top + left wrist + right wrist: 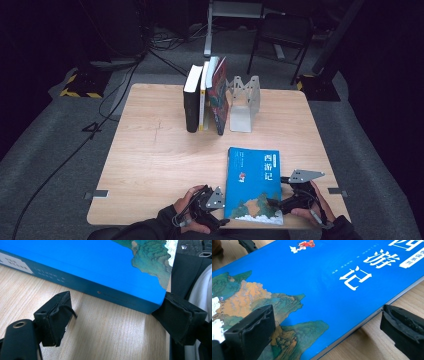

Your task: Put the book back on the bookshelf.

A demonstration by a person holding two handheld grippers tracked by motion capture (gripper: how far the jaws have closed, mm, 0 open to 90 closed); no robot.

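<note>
High view, near edge of bench: blue book flat, cover up, bottom edge at the bench's front edge, right of centre. Left tool at the spine side, apart, nothing gripped. Right tool at the page edge, spread wide, one jaw over the cover, one beside it. Probably stiff, fairly heavy, glossy and slippery; best pinched at the fore-edge. Farther back, upright books against a metal bookend.

Four upright books, one flat blue book, one bookend, two grippers.
</note>
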